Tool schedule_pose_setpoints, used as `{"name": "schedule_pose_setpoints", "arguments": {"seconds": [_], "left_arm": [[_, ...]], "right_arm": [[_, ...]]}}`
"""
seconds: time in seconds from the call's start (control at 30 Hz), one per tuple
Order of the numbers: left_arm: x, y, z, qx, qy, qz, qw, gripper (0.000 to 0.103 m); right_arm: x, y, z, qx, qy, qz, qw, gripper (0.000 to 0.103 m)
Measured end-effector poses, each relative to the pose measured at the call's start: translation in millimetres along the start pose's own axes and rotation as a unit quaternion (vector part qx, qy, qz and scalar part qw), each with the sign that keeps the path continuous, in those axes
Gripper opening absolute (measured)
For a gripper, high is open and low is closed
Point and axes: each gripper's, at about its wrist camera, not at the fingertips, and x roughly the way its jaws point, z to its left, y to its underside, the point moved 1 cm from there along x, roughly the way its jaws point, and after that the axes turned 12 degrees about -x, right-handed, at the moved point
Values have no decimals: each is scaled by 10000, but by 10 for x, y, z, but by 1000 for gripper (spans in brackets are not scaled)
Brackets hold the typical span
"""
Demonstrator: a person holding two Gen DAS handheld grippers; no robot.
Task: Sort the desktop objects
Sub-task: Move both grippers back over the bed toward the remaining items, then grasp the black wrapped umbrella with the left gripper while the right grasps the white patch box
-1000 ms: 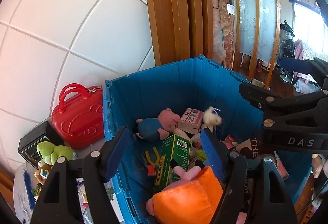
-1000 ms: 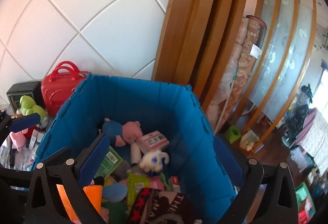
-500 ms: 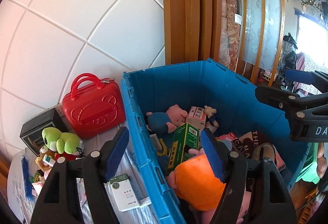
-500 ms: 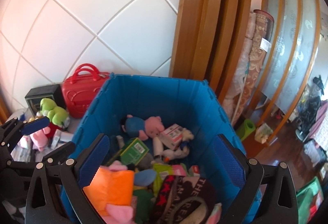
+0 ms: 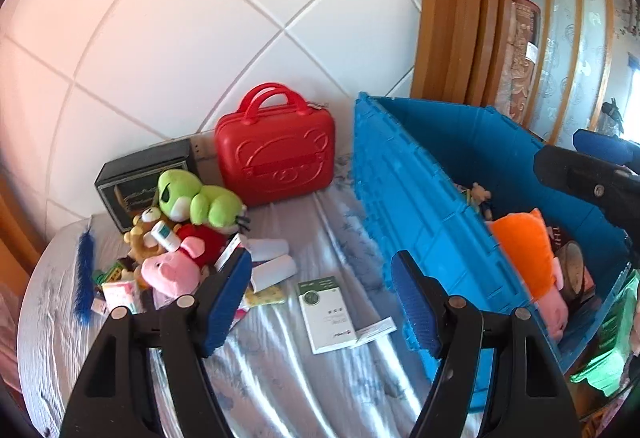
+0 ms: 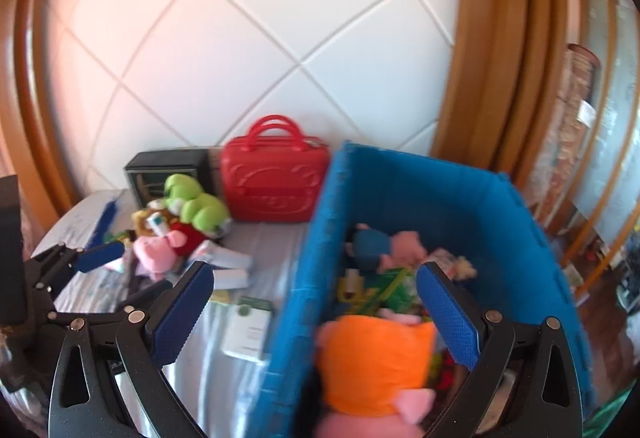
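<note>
My left gripper (image 5: 320, 262) is open and empty above the grey tablecloth, with a white and green box (image 5: 326, 314) lying flat just beyond its pads. Left of it sits a pile of toys: a green frog plush (image 5: 200, 197), a pink pig plush (image 5: 172, 272) and small packets. The blue crate (image 5: 420, 222) stands to the right, and an orange plush (image 5: 524, 250) lies inside. My right gripper (image 6: 314, 272) is open too, hanging over the crate's left wall (image 6: 304, 298) with the orange plush (image 6: 376, 358) under its right finger. Nothing is gripped.
A red carry case (image 5: 276, 157) and a black box (image 5: 140, 181) stand against the tiled wall. A blue feather (image 5: 85, 278) lies near the table's left edge. Several toys and boxes fill the crate. Wooden door frames rise at the right.
Both grippers swung left, from over the crate's inside to its left wall and the table. The toy pile and the white box came into view. Both stayed open.
</note>
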Motion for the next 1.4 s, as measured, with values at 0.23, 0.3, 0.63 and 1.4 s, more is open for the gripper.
{"name": "schedule_pose_setpoints", "arguments": {"seconds": [0.23, 0.3, 0.63, 1.4], "left_arm": [[199, 296, 1128, -754, -569, 402, 9947, 72], [236, 379, 1440, -907, -796, 488, 9915, 72], [664, 785, 2647, -1526, -1460, 1064, 9716, 72], [2844, 991, 3280, -1690, -1946, 2566, 9315, 80]], "right_arm": [[435, -90, 864, -279, -622, 172, 9975, 103], [585, -66, 1089, -355, -748, 271, 9962, 103], [1624, 427, 1629, -299, -1009, 1282, 9862, 103], [3761, 1551, 1489, 410, -891, 3523, 9308, 103]]}}
